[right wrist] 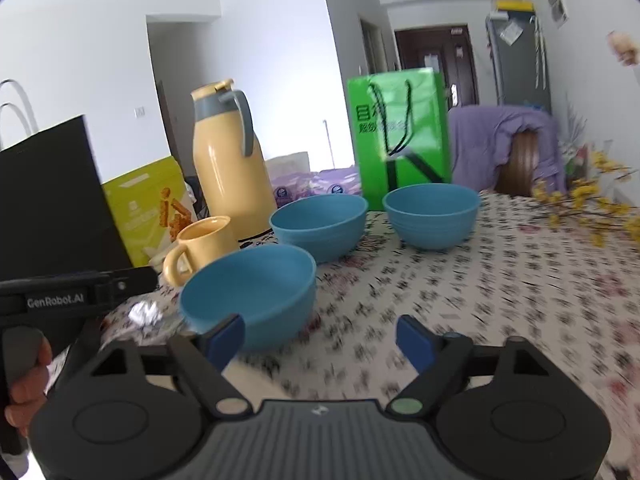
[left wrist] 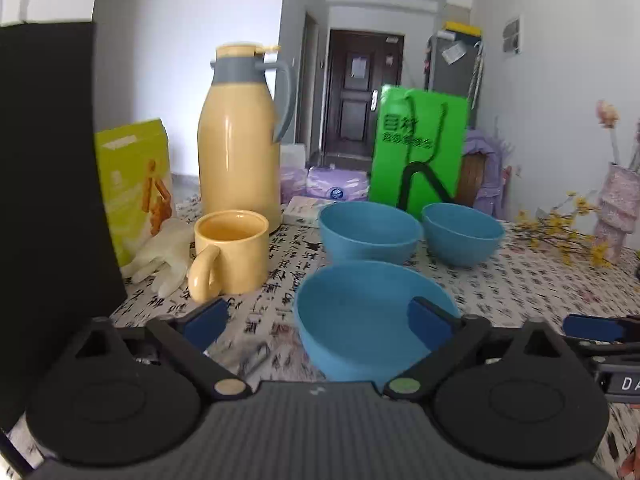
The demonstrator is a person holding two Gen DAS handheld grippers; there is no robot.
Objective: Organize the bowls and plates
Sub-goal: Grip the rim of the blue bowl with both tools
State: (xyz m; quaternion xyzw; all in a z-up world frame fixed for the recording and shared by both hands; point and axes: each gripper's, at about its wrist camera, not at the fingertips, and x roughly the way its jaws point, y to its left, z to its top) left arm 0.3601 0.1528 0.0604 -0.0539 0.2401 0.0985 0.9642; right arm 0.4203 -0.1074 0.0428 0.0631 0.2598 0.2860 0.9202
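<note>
Left hand-held gripper (left wrist: 320,316) held open at near bowl (left wrist: 372,316); right hand-held gripper (right wrist: 320,336) open, empty.
Three bowls sit apart on worktop (right wrist: 520,280), unstacked; left jaws are probably spread for a rim grab.

3 bowls (left wrist: 374,312) on table (left wrist: 520,280): 1 front, 2 behind; mug (left wrist: 230,252) left.

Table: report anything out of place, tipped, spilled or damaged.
Nothing is tipped, spilled or broken. The three blue bowls stand upright and apart, unstacked. One oddity: a limp pale glove lies on the tablecloth beside the yellow mug, not kitchenware.
</note>
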